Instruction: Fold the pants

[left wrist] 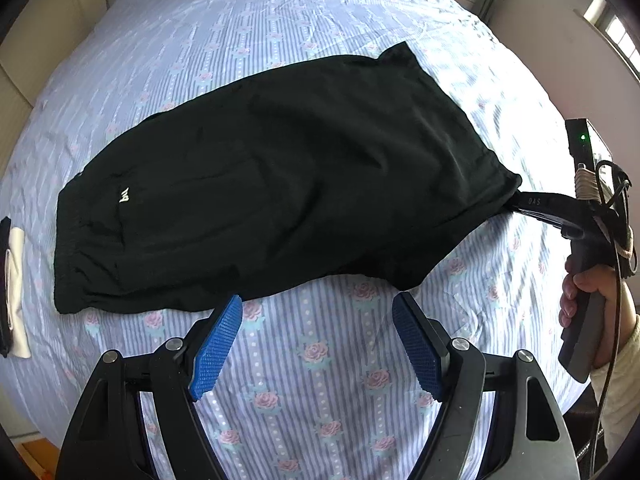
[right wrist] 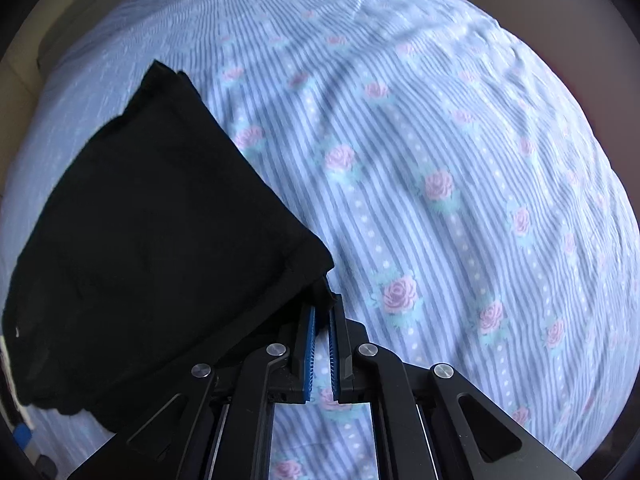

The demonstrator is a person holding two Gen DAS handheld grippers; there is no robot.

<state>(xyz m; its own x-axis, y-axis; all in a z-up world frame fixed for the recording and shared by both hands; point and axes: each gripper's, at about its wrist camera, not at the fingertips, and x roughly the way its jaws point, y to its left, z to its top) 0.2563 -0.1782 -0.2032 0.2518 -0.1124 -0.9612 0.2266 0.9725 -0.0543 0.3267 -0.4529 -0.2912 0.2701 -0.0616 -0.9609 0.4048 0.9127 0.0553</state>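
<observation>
A bed (left wrist: 320,380) fills both views, covered by a sheet (right wrist: 440,160) of pale blue stripes with rows of white dots and pink roses, lightly wrinkled. At the left edge of the left wrist view a white and black folded cloth (left wrist: 14,288) lies on the sheet. A window (left wrist: 618,34) shows bright at the upper right, and pale walls surround the bed.

Daylight enters from a window (left wrist: 618,34) at the upper right of the left wrist view, overexposed to glare. The bedsheet (left wrist: 312,360) is evenly bright; the black pants (left wrist: 280,184) show almost no detail. Fisheye curvature bends both views toward dark vignetted corners. The right wrist view is softly motion-blurred.
</observation>
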